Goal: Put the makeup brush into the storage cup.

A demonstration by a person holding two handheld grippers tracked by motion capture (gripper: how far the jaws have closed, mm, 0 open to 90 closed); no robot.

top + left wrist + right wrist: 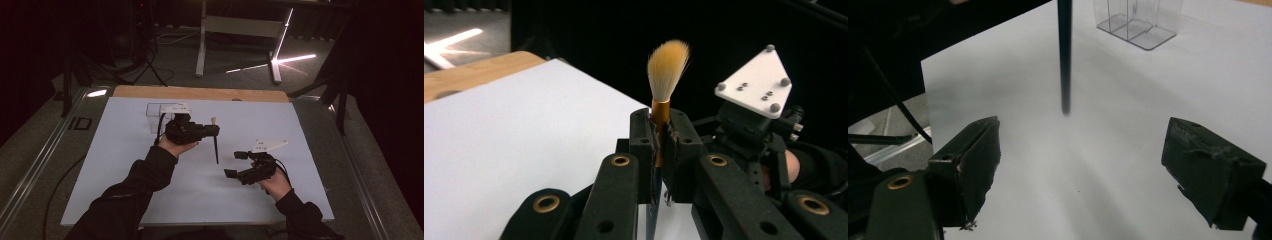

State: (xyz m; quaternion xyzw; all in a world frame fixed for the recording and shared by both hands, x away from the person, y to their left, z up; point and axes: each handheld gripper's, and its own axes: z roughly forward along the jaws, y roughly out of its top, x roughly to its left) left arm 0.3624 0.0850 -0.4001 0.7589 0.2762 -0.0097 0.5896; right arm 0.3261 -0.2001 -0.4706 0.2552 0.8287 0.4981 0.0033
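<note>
— Nearest the lens in the left gripper view, the left gripper has its jaws pinched tight on the gold ferrule of a brush, bristles pointing up. What do you make of it?

— A light thing, I'd judge. Tan bristles, soft and easily splayed; a thin dark handle that hangs down below the jaws and ends clear above the white worktop in the high view.

— Is the ferrule the right place to hold?

— It looks the firmest part: metal, round, stiff. It may be a little slippery, so the brush could swivel if knocked. The bristles should never be clamped.

— And the right gripper?

— Its jaws stand wide apart with nothing between them, low over the worktop. In the right gripper view the handle's tip hangs ahead of them.

— So it could take the handle?

— Probably, on the lower shaft, well away from the hair. The handle is slim, so it would need centring.

— Anything else nearby?

— A clear plastic holder with compartments stands farther back, apart from the brush.
</note>
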